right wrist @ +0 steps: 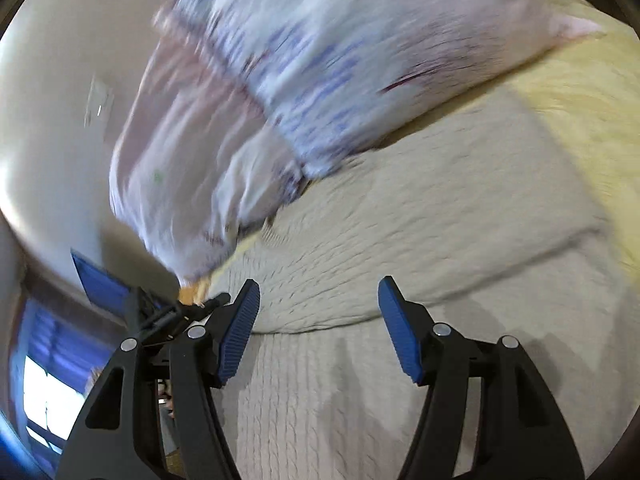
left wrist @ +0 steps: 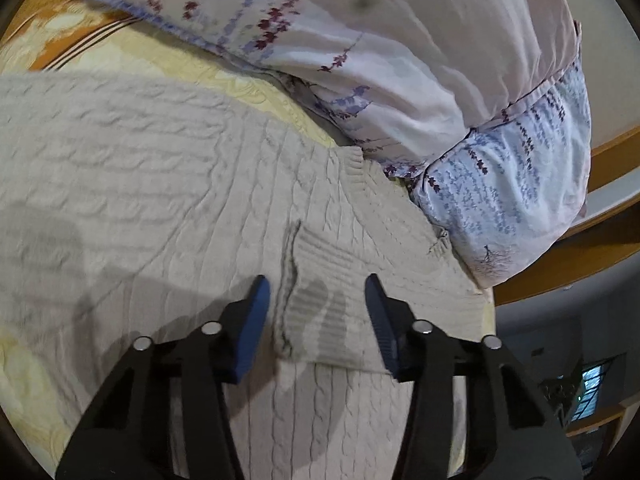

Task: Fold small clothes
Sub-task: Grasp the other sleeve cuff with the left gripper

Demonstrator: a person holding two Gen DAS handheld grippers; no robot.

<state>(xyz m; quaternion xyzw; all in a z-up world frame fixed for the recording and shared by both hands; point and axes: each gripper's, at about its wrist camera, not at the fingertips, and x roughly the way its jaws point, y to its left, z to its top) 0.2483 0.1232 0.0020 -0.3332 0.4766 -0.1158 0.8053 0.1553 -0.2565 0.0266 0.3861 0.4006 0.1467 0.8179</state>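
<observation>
Your left wrist view is the sharper one. It shows the cream cable-knit sweater [left wrist: 168, 184] spread across the yellow bedspread [left wrist: 224, 68], filling the left and centre of the frame, with a ribbed cuff [left wrist: 320, 300] folded over it at lower centre. Your left gripper [left wrist: 316, 292] points down at that cuff; the blue pads [left wrist: 252, 332] stand either side of it without pressing, so the tool is released, nothing gripped. The floral pillow [left wrist: 400, 60] lies along the top and right, touching the sweater's far edge.

Your right wrist view is smeared by motion. Only here do you see the sweater's folded layer, its edge curving across the middle of the frame, and part of your left gripper's blue pad [right wrist: 100, 284] at lower left. Your right gripper [right wrist: 318, 292] hangs over the knit with its jaws apart and empty, tilted downward.
</observation>
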